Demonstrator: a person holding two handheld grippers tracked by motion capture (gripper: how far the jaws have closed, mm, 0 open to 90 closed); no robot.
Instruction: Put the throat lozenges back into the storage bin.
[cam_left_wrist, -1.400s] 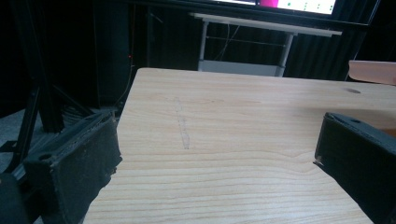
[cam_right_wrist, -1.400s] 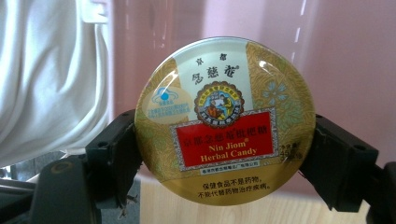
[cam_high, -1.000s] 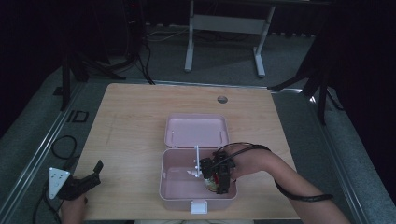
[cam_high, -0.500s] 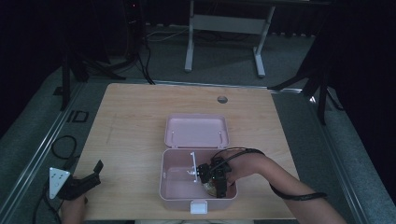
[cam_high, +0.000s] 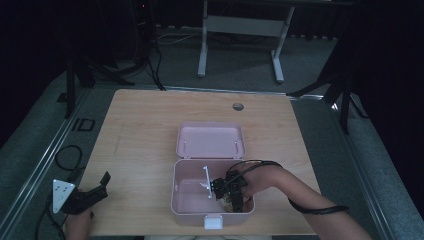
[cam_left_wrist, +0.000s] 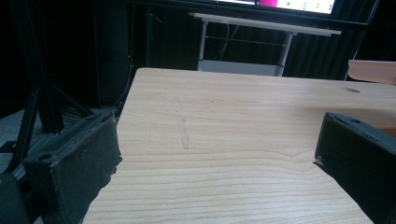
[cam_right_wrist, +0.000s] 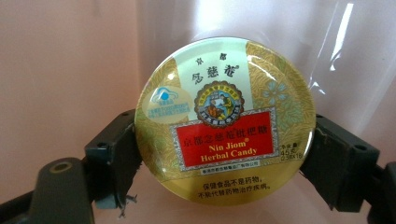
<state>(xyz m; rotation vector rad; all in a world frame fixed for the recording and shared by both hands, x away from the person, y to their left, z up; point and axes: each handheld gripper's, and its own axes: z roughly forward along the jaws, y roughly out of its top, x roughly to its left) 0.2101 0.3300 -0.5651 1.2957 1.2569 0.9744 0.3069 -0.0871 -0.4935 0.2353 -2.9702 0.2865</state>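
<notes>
Right hand-held gripper pinching round candy tin by its rim, jaws pressed on both sides, lid label facing camera. Tin down inside base of open pink box, near its right front corner, beside clear plastic sheet. Probably mid-step: tin either being set in or lifted out, cannot tell which; release or lift left to do, lid open and lying flat behind base. Left hand-held gripper spread, holding nothing, idle at front left edge of tabletop, well apart from box. Tabletop light wood, small round hole near far edge. Dark room, grey floor, white desk frame behind, cables at left.
</notes>
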